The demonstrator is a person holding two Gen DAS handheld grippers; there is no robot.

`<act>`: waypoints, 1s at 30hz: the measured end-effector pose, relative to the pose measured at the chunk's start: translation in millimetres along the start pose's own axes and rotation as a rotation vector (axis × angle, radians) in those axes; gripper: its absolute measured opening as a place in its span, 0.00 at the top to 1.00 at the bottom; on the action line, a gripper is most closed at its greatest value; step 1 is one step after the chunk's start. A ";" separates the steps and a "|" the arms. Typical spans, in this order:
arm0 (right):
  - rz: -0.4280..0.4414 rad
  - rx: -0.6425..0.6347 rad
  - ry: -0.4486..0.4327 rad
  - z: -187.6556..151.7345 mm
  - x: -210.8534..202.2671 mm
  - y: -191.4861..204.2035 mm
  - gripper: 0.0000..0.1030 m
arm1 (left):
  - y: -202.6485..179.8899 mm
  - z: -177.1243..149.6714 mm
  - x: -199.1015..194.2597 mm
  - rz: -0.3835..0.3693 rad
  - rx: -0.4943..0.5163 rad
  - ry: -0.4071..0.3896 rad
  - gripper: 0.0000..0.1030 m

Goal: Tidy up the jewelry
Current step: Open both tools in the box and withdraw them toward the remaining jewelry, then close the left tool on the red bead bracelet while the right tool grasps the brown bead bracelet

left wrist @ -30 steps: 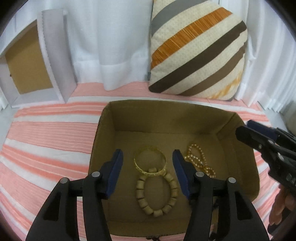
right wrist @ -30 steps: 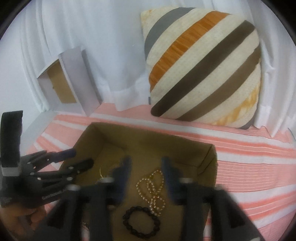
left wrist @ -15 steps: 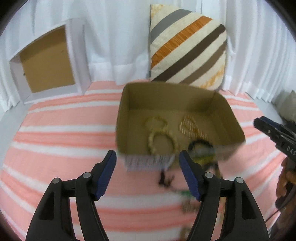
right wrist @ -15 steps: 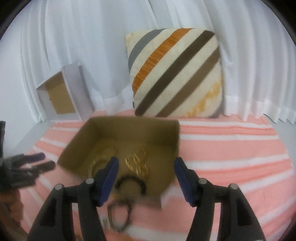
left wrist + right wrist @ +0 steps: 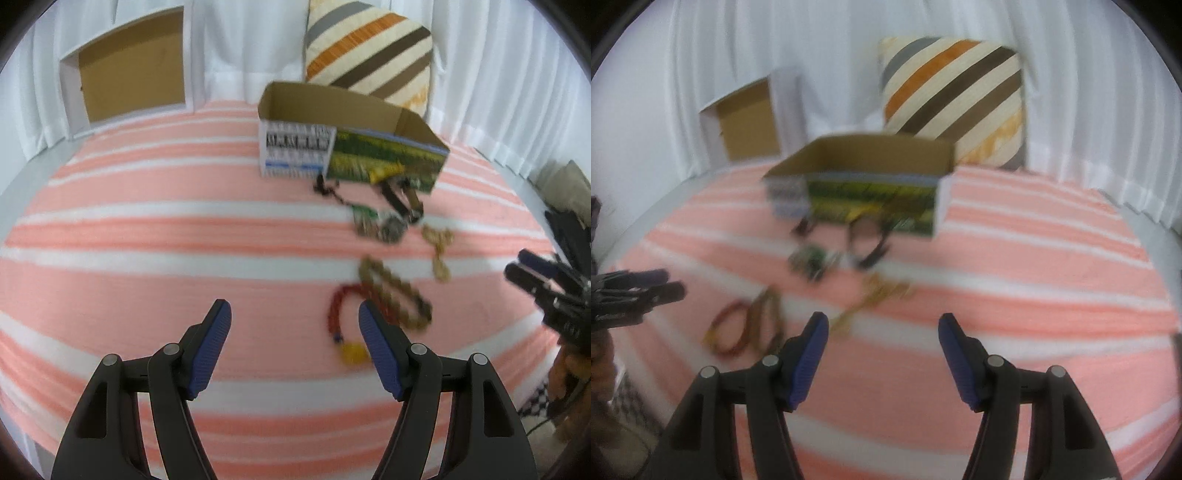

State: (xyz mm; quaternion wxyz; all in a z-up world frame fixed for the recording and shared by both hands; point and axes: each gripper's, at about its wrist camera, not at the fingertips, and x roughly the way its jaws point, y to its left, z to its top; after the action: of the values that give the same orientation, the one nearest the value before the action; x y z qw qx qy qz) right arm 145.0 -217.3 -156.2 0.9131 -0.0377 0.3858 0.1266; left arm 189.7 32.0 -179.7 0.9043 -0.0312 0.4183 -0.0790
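Note:
A cardboard box [image 5: 351, 122] stands at the back of the pink striped bed; it also shows in the right wrist view [image 5: 864, 184]. Several jewelry pieces lie in front of it: a red bead bracelet with a yellow charm [image 5: 343, 325], a brown bead bracelet [image 5: 397, 291], a gold chain [image 5: 437, 247], a green piece [image 5: 373, 221] and a dark strap [image 5: 399, 199]. My left gripper [image 5: 295, 343] is open and empty, just left of the red bracelet. My right gripper [image 5: 879, 350] is open and empty, near the gold chain [image 5: 875, 299].
A striped pillow [image 5: 369, 48] leans on the white curtain behind the box. A white box lid with a brown inside [image 5: 129, 66] stands at the back left. The bed's edges fall away at left and right.
Both grippers have pulled back and away from the box. A second ago they were over its inside with bracelets there; now the loose jewelry on the bed has come into view.

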 end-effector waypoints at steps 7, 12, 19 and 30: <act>0.081 -0.001 0.024 -17.0 5.5 31.8 0.39 | -9.4 -18.0 2.5 -0.009 -0.022 0.010 0.29; 0.094 0.034 0.040 -16.0 17.2 35.8 0.39 | -12.1 -18.7 5.6 -0.004 -0.024 0.005 0.29; 0.103 0.037 0.050 -13.2 25.5 42.6 0.39 | -18.2 -20.3 18.3 0.025 -0.023 0.028 0.29; 0.151 0.036 0.098 -8.8 47.6 51.6 0.63 | -25.1 -23.6 32.1 0.064 -0.002 0.056 0.29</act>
State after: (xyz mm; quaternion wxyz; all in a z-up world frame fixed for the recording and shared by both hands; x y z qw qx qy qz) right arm 157.4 -159.3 -194.8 0.8815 0.0017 0.4340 0.1863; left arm 189.3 2.0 -216.0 0.8943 -0.0163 0.4443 -0.0503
